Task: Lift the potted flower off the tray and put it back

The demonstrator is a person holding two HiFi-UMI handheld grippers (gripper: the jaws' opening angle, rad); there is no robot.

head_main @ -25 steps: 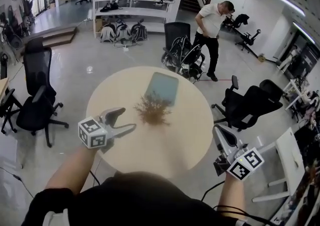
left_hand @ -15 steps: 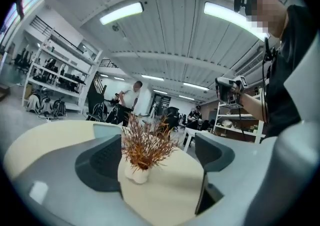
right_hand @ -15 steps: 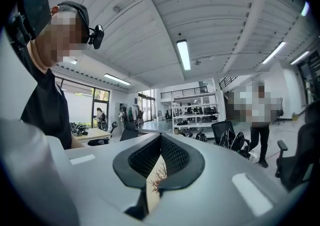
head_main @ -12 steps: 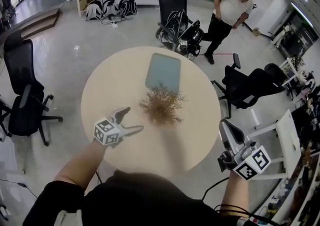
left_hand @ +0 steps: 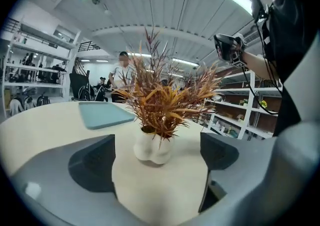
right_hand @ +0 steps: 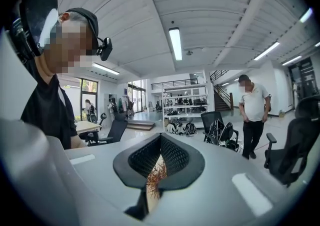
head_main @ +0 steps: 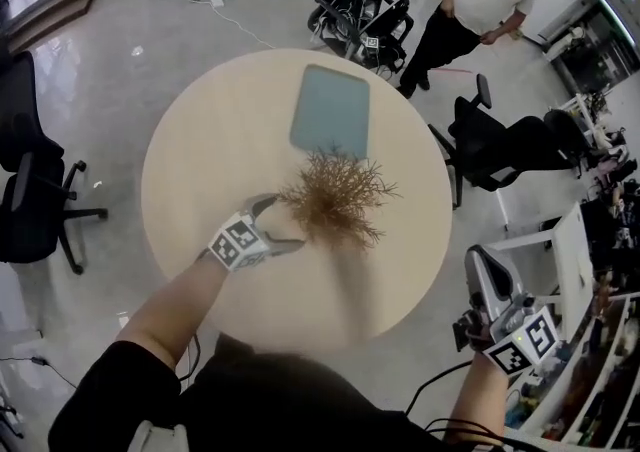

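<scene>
Potted flower (head_main: 335, 198) stands on the round beige counter (head_main: 200, 160), just beside the blue tray (head_main: 330, 110). Left hand-held gripper (head_main: 283, 223) is opening, with the pot ahead between its jaws, untouched. Right hand-held gripper (head_main: 480, 262) is closed and empty. Grey floor (head_main: 110, 70), office chairs (head_main: 30, 180) around.

pot (left_hand: 152, 147) matt wht ceramic; table (head_main: 200, 170) smooth matt
</scene>
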